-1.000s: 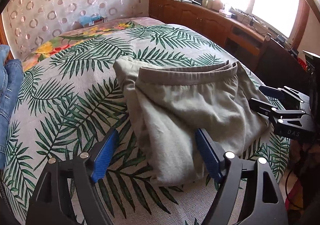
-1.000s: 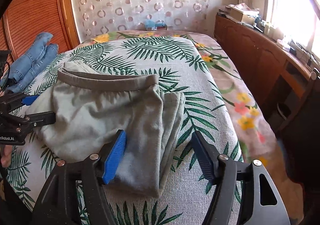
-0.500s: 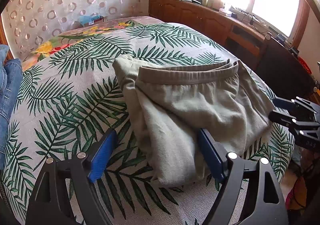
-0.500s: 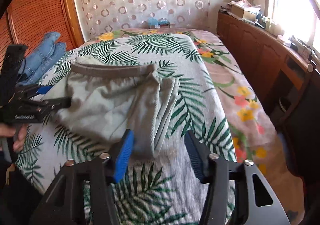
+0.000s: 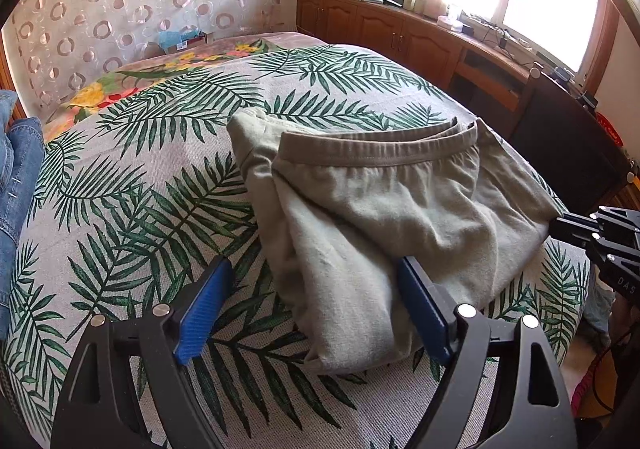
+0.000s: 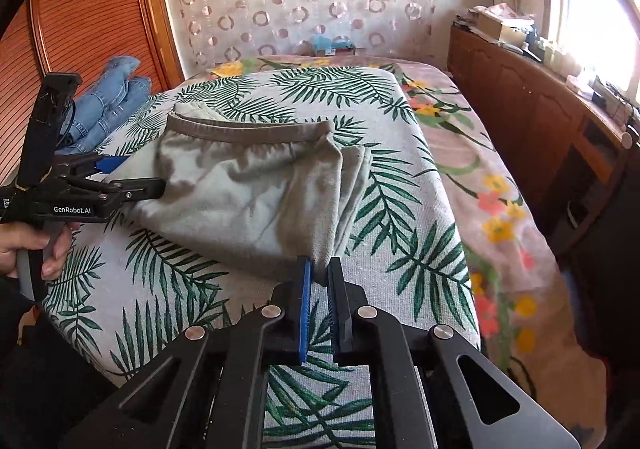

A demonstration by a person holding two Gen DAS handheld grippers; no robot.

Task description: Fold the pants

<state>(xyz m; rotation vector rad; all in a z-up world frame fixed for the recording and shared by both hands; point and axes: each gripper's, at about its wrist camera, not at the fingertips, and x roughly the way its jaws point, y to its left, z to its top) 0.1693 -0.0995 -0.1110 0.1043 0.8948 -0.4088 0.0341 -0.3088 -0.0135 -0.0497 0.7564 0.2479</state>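
Observation:
Grey-green pants [image 5: 380, 217] lie folded on the palm-leaf bedspread [image 5: 140, 189], waistband [image 5: 372, 155] toward the far side. My left gripper [image 5: 314, 269] is open and straddles the near folded end; the cloth lies between the blue pads [image 5: 204, 301] without being pressed. The right wrist view shows the same gripper [image 6: 132, 175] at the left edge of the pants [image 6: 248, 193], held by a hand [image 6: 24, 245]. My right gripper [image 6: 318, 265] is shut, pinching the near right corner of the pants. In the left wrist view it [image 5: 568, 223] meets that corner.
Folded blue jeans [image 6: 104, 109] lie at the bed's far left, beside a wooden louvred door [image 6: 88, 17]. A wooden cabinet [image 6: 532, 105] with clutter runs under the window along the right. A floral sheet [image 6: 492, 189] hangs over the bed's right side.
The right gripper drew back to the pants' near right corner, and its jaws went from wide open to shut there. The left gripper stayed in place, open.

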